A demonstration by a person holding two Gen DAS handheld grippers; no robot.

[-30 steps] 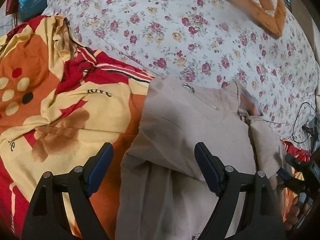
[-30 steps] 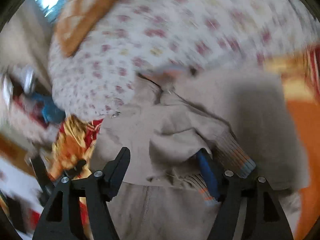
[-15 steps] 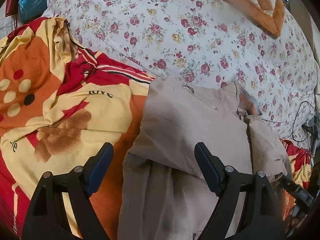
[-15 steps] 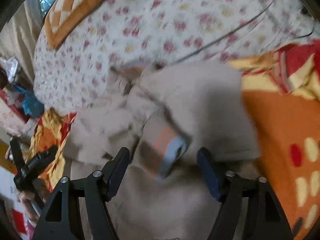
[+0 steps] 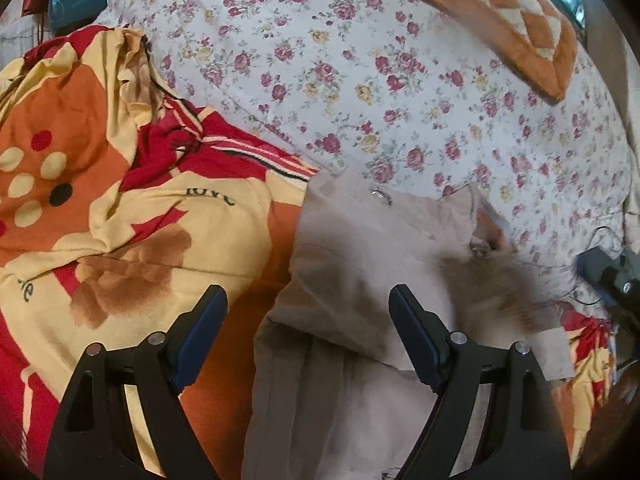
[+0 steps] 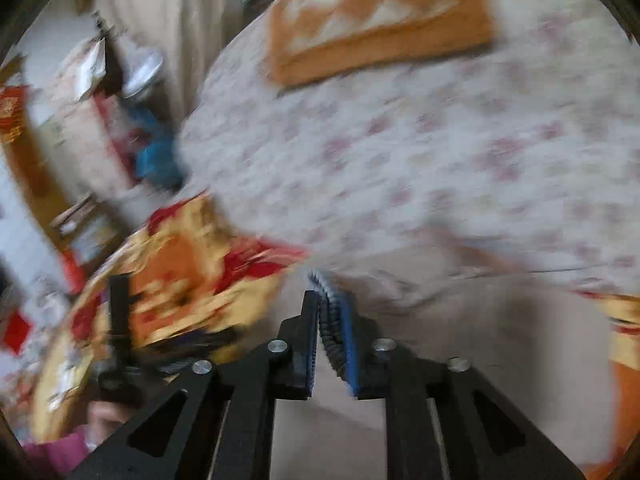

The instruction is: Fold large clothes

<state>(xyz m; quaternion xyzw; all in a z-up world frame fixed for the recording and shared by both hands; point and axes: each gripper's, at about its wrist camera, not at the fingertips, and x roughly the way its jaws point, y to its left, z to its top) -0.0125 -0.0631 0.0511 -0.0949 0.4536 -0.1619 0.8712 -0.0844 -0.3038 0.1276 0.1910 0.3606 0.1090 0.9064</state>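
Bed covered by a white floral quilt (image 5: 360, 80) across the far side; an orange and cream checked cushion (image 5: 500, 12) sits on it at the back. Nearer, a red, orange and yellow blanket (image 5: 120, 208) spreads to the left, rumpled. The beige jacket (image 5: 360, 264) lies on the blanket with its collar end against the quilt, partly folded, zipper pull showing near the top edge. Left gripper (image 5: 308, 344) hovers over the jacket's near left edge, jaws wide apart, nothing between the pads. Right gripper (image 6: 330, 336), view badly motion-blurred, has its jaws closing on a ribbed, striped cuff (image 6: 332, 320) of the jacket, which is pinched between the pads.
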